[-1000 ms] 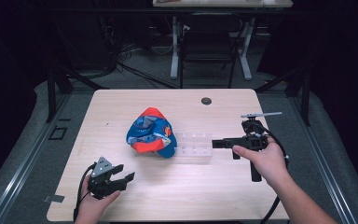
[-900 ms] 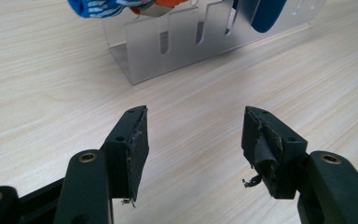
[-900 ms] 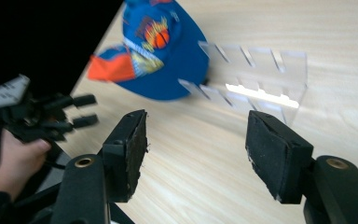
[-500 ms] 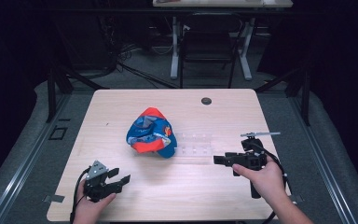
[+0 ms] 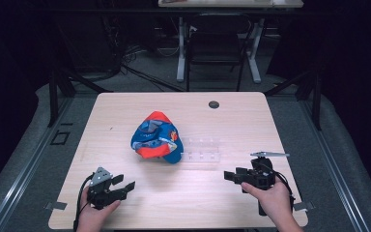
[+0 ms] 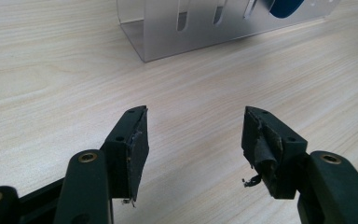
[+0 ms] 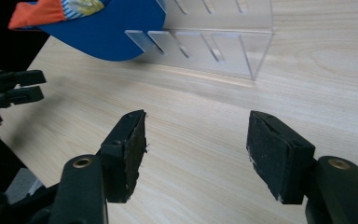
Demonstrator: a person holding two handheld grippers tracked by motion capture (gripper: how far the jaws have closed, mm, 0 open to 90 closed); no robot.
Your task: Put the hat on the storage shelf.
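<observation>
Left claw (image 5: 121,186) spread, empty, low over the counter (image 5: 251,121) at its near-left corner. Right claw (image 5: 232,175) also spread, empty, near-right, pointing left. Between them and farther back: a clear plastic slotted rack (image 5: 201,149), a blue-and-orange printed cap (image 5: 155,137) touching its left end. Risk, as judged: the rack looks light and slick, so a one-sided push would slide it; the soft cap could crumple or drag along.

Dark room (grey floor (image 5: 24,145)), wooden table (image 5: 251,116)
</observation>
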